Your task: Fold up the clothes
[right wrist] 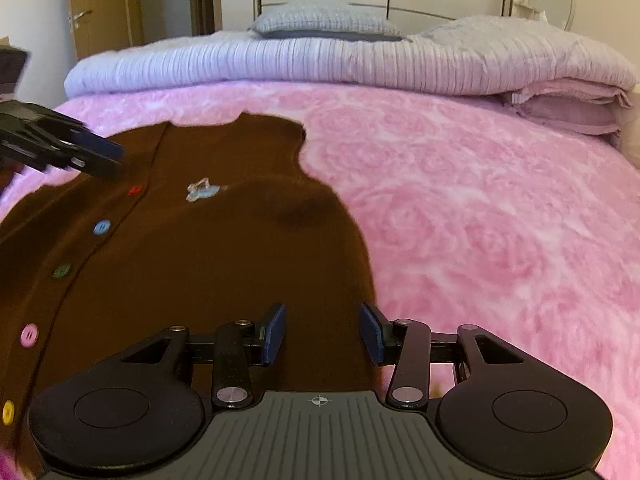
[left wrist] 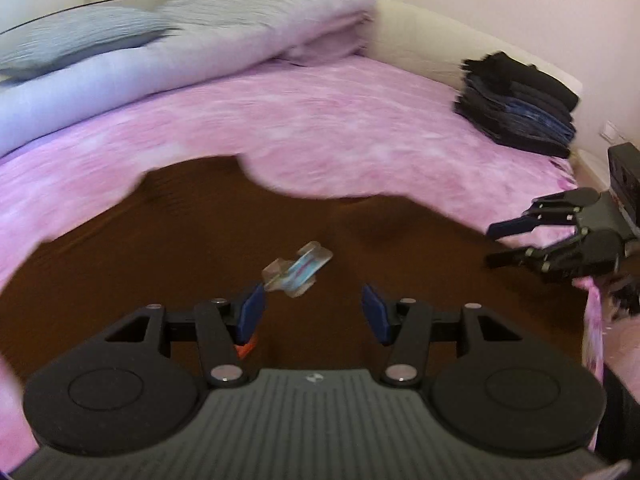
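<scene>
While the brown cardigan point(right wrist: 200, 264) lies flat on the pink blanket point(right wrist: 500, 220), left gripper point(left wrist: 312, 312) and right gripper point(right wrist: 322, 334) hover at 6 o'clock, jaws spread, empty.

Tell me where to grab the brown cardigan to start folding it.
Pinch the brown cardigan at its right side edge, coming in from the bare pink blanket. It lies flat, buttons up, so only that free edge gives the pads of the open right gripper something to close on.

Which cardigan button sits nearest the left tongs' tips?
The red button, topmost of the coloured row on the brown cardigan, just below the left tongs; blue, green, pink and yellow lie progressively farther.
</scene>
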